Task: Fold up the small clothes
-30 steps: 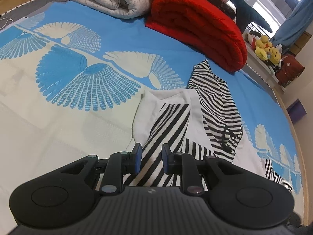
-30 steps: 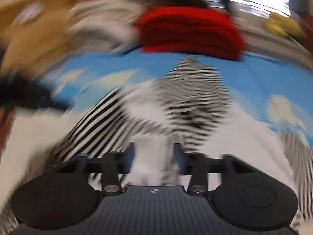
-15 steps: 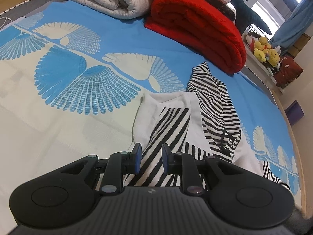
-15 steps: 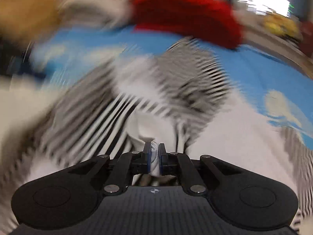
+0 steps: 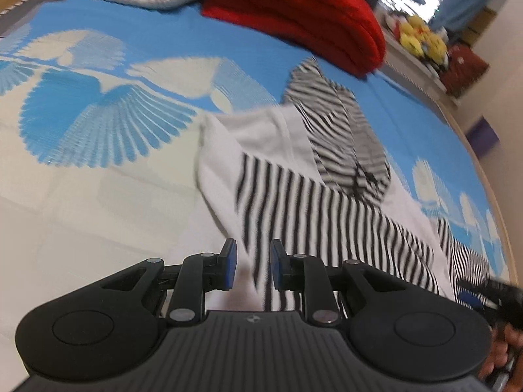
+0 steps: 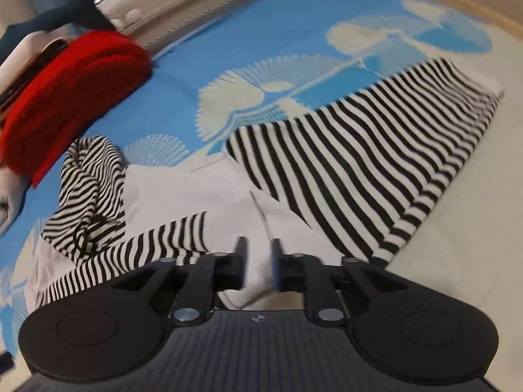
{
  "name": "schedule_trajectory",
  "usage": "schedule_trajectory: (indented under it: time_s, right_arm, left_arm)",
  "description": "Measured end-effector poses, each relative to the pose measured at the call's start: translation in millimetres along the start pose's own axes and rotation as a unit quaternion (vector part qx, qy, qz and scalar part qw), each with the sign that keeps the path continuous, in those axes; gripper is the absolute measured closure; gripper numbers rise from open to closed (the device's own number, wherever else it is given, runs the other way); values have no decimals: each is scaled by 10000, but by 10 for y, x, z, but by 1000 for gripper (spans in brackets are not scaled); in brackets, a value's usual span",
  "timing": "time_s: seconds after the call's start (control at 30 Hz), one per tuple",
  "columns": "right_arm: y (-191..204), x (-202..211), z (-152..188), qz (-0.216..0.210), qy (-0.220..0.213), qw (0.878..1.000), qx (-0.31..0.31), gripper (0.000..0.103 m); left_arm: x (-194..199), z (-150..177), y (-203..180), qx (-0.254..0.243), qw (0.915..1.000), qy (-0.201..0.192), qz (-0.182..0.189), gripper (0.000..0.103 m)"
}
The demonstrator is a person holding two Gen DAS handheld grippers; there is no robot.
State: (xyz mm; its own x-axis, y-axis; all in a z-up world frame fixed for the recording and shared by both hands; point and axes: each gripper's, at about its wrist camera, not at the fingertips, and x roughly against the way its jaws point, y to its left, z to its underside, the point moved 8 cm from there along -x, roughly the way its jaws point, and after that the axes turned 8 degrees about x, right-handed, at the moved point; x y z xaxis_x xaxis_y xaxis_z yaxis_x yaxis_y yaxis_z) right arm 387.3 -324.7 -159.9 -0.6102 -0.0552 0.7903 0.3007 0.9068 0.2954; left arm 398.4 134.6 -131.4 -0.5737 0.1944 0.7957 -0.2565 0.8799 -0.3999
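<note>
We are mid-fold; our right hand-held gripper (image 6: 259,263) is opening over the striped garment's (image 6: 359,150) white edge; our left hand-held gripper (image 5: 250,264) hovers apart above it; next, regrip.

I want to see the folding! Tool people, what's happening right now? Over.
Left tool open over striped top, gripping nothing. Right tool opening, white cloth edge between its fingers. Top spread on bedspread, not folded yet. Nothing blocking.
</note>
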Motion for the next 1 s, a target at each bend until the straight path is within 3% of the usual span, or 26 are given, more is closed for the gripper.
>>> schedule_trajectory:
  time_s: [0.03,0.13,0.23,0.3,0.33,0.47,0.57,0.63,0.67,0.7,0.8,0.87,1.0]
  right_arm:
    - [-15,-21,9,-93,51,9999,-94,67]
    - [46,-163,53,-377,351,9982,-294,65]
    - [-7,-242,141,-244,663,9968,-383,65]
    - [-65,-276,182,-58,752,9965,-346,79]
    - [-84,-257,176,-11,713,9969,-344,103]
    - [-81,-19,-63,-9,-9,9997,-224,103]
    - [-25,108,-180,-117,-386,9992,26,101]
    - [88,64,-137,-595,-215,9979,129,98]
    - [146,6,-79,-786,1,9967,215,95]
    - [178,-65,-2,-824,257,9958,304,86]
    - [55,-262,207,-178,962,9939,507,82]
    - [-52,-232,193,-75,1028,9941,331,82]
    - [-103,-1,-16,-6,602,9970,476,81]
  left_arm:
    - [-42,46,-23,-49,9999,120,44,80]
    - [-220,251,-35,-208,9978,632,77,80]
    - [-405,471,49,-413,9926,1116,-223,80]
    - [-449,543,84,-672,9895,1197,-448,80]
    - [-443,534,90,-732,9891,1175,-502,80]
    - [-330,412,6,-758,9928,862,-332,80]
    - [-386,486,-47,-832,9912,1002,-229,76]
    - [-505,602,11,-1031,9857,1203,-571,75]
    - [-509,605,4,-1082,9855,1173,-573,75]
    - [-495,590,-9,-1094,9853,1170,-591,75]
    - [-401,499,-108,-1056,9893,946,-330,74]
    - [-405,502,-162,-1106,9895,915,-154,73]
    - [-556,617,-118,-1304,9832,1182,-486,70]
